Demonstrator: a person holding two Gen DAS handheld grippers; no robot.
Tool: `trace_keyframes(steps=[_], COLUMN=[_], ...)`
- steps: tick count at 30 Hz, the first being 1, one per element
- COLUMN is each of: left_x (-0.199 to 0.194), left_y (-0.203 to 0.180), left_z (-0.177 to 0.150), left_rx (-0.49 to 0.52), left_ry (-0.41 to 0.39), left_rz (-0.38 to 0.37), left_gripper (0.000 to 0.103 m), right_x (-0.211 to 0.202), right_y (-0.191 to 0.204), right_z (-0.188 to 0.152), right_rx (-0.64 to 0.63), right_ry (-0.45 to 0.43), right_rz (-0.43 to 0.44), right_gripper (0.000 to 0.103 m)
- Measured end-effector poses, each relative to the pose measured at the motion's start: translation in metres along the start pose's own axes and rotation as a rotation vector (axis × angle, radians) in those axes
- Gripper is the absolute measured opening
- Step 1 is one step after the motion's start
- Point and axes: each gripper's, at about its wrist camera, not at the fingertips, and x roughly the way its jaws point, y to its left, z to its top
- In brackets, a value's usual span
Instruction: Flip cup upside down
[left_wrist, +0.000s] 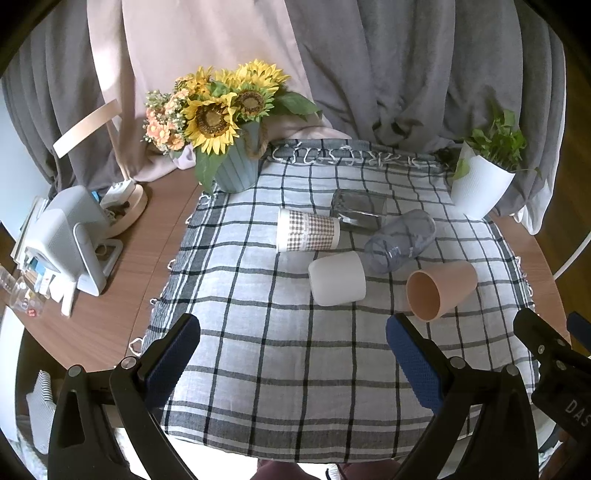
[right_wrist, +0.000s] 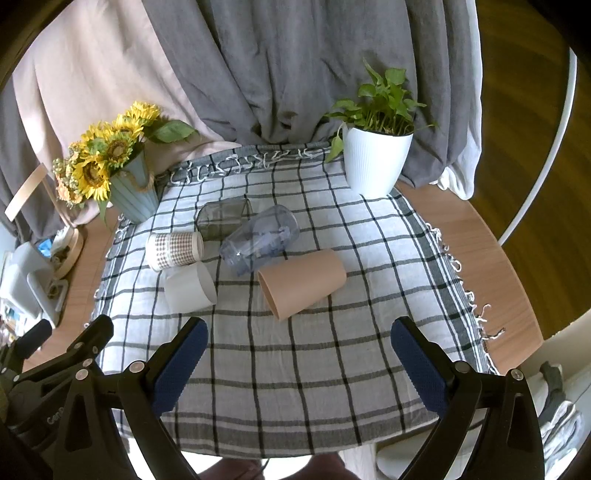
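I see a round wooden table draped with a large grey-and-black checked cloth, grey and beige curtains hanging behind it. At the cloth's far left corner stands a ribbed pale-blue pot of artificial sunflowers; at its far right corner, a white ribbed planter with a green leafy plant. Five cups lie on their sides in a cluster at the cloth's centre: a clear blue-tinted plastic tumbler, a smoky grey transparent glass behind it, a peach matte plastic cup nearest the right gripper with its mouth toward me, a white cup with a brown gingham band, and a plain white matte cup. My left gripper and right gripper both hover over the near edge of the cloth, jaws spread wide, grasping nothing. I judge the peach cup the easiest target. The risks: a tapered cup may roll away when nudged, the cups touch or nearly touch, so one finger could knock a neighbour, and the loose cloth may bunch under a fingertip.
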Motion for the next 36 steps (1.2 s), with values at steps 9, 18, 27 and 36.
trace_keyframes(steps=[9, 18, 27, 36], left_x=[0.0005, 0.0016, 0.0016, 0.0018], left_y=[0.0005, -0.0006, -0.0005, 0.001], left_z=[-0.0008, -0.0027, -0.0028, -0.0026], left_rx=[-0.001, -0.001, -0.002, -0.004], left_ry=[0.0, 0.005, 0.004, 0.008], left_rz=[0.001, 0.001, 0.002, 0.004], left_gripper=[0.103, 0.103, 0.103, 0.103], right_x=[-0.0001, 0.0004, 0.0005, 0.0006], right_y=[0.0003, 0.0005, -0.0003, 0.0012], right_z=[0.0013, 0.0012, 0.0007, 0.0013], right_rx=[0.001, 0.001, 0.0, 0.001], right_ry=[0.002, 0.003, 0.002, 0.004], right_rz=[0.0, -0.001, 0.0, 0.0], right_gripper=[0.1, 0.1, 0.1, 0.1])
